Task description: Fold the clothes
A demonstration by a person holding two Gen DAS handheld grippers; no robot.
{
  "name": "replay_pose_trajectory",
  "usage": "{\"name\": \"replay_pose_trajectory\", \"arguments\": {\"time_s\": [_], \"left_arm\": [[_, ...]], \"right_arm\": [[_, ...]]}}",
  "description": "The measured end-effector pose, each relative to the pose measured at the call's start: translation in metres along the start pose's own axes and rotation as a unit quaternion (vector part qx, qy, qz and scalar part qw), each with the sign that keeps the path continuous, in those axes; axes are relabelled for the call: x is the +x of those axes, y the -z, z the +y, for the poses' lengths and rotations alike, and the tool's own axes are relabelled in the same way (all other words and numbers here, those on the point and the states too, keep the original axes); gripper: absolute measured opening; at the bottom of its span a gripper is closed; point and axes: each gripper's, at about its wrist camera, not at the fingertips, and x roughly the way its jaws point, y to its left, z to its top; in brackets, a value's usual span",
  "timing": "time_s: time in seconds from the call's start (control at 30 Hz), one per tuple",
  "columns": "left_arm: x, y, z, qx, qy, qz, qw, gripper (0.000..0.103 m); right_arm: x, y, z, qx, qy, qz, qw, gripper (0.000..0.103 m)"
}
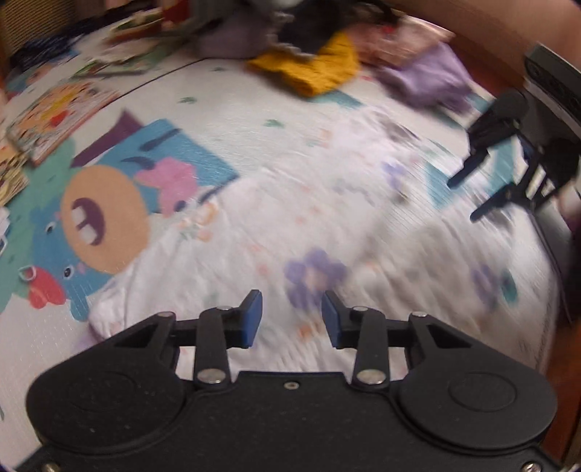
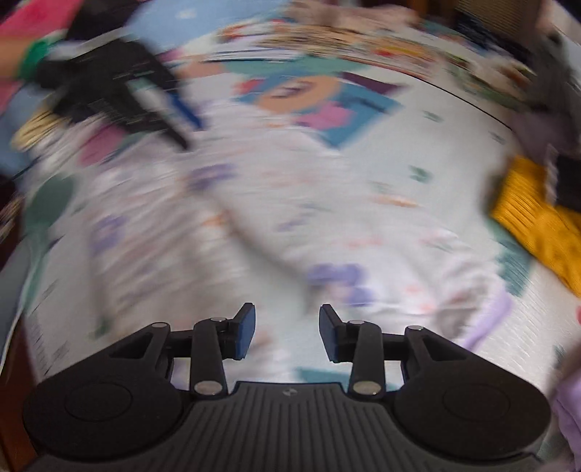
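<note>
A white garment with purple flowers lies spread on a cartoon play mat. My left gripper is open and empty just above its near edge. My right gripper shows at the right of the left wrist view, over the garment's right side, open. In the blurred right wrist view, the right gripper is open and empty above the same garment. The left gripper appears at upper left there.
A yellow knit garment and a purple one lie at the far side of the mat, with a dark clothes pile behind. Picture books lie at the left. The yellow garment is at the right in the right wrist view.
</note>
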Motion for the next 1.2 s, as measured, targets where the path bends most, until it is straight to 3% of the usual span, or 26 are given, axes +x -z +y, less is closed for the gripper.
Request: {"name": "replay_pose_trajectory", "arguments": {"time_s": [0.07,0.23,0.27,0.33,0.4,0.5,0.57,0.7,0.83,0.97,1.07,1.2], "left_arm": [[-0.007,0.022,-0.008,0.030,0.001,0.014,0.9994,0.036],[-0.007,0.071,-0.011,0.020,-0.016,0.048,0.9985,0.036],[-0.003,0.075,-0.013,0.019,-0.025,0.052,0.9982,0.036],[0.014,0.079,-0.021,0.035,-0.034,0.098,0.9940,0.037],[0.018,0.081,-0.035,0.103,-0.040,0.111,0.9877,0.037],[0.017,0.070,-0.028,0.099,-0.021,0.147,0.9839,0.037],[0.008,0.067,-0.028,0.119,-0.030,0.134,0.9834,0.037],[-0.023,0.067,-0.021,0.094,-0.026,0.070,0.9928,0.038],[-0.036,0.090,-0.036,0.192,-0.055,0.072,0.9771,0.050],[-0.035,0.111,-0.043,0.223,-0.061,0.077,0.9697,0.055],[-0.034,0.126,-0.055,0.286,-0.063,0.075,0.9532,0.055],[-0.031,0.139,-0.062,0.325,-0.085,0.070,0.9392,0.055]], "right_arm": [[-0.008,0.011,0.021,-0.045,-0.016,0.007,0.999,0.045],[-0.004,0.050,0.039,-0.078,-0.033,0.055,0.995,0.046],[0.000,0.054,0.038,-0.072,-0.029,0.065,0.995,0.046],[0.009,0.061,0.034,-0.053,-0.031,0.091,0.994,0.047],[0.014,0.065,0.037,-0.054,-0.048,0.109,0.991,0.057],[0.015,0.064,0.049,-0.077,-0.068,0.135,0.985,0.061],[0.013,0.063,0.053,-0.085,-0.068,0.141,0.984,0.060],[-0.002,0.056,0.050,-0.091,-0.057,0.106,0.989,0.057],[-0.014,0.058,0.068,-0.161,-0.032,0.074,0.984,0.057],[-0.016,0.070,0.078,-0.218,-0.005,0.077,0.973,0.058],[-0.017,0.080,0.083,-0.248,0.014,0.083,0.965,0.058],[-0.016,0.095,0.089,-0.277,0.034,0.092,0.956,0.057]]}}
